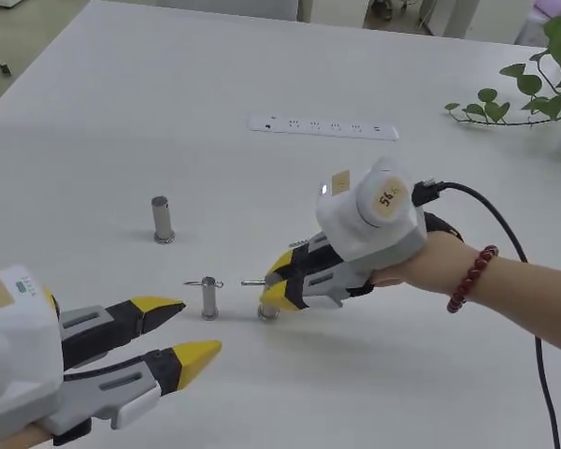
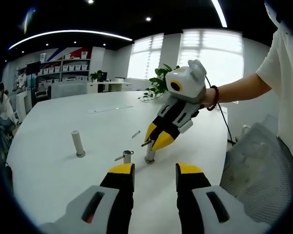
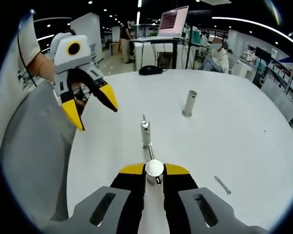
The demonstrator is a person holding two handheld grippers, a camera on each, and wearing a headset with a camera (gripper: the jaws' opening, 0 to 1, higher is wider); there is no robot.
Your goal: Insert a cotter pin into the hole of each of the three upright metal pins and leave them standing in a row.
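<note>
Right tool [image 1: 279,281] was clenched on the upper part of the nearest metal pin [image 1: 268,311], which stood upright on the white tabletop [image 1: 122,112]. A thin cotter pin [image 1: 252,282] stuck out sideways just past the tips. In the right gripper view it looked to run through the pin's head, though how fully it was seated could not be told. Left tool [image 1: 192,327] hung released and empty near the bottom left of the head view, jaws wide apart and aimed toward the pins without touching them.

Just beside the held pin stood the middle pin [image 1: 208,296], upright, with its own cotter pin [image 1: 203,282] across its top. The far pin [image 1: 163,219] stood well apart from the other two and carried no cotter pin. A loose cotter pin [image 3: 221,184] lay flat on the tabletop, off to one side of the row.

By the look of it, the step in hand was the second insertion, either finishing or being steadied, with one pin of three left to do. The next move would call for letting go gently so the nearest pin did not topple, then pinching the loose cotter pin off the flat surface. It would then have to be lined up level with the small hole in the far pin, probably with the other tool bracing that pin. Keeping the three in a row might also need the far pin nudged closer.
</note>
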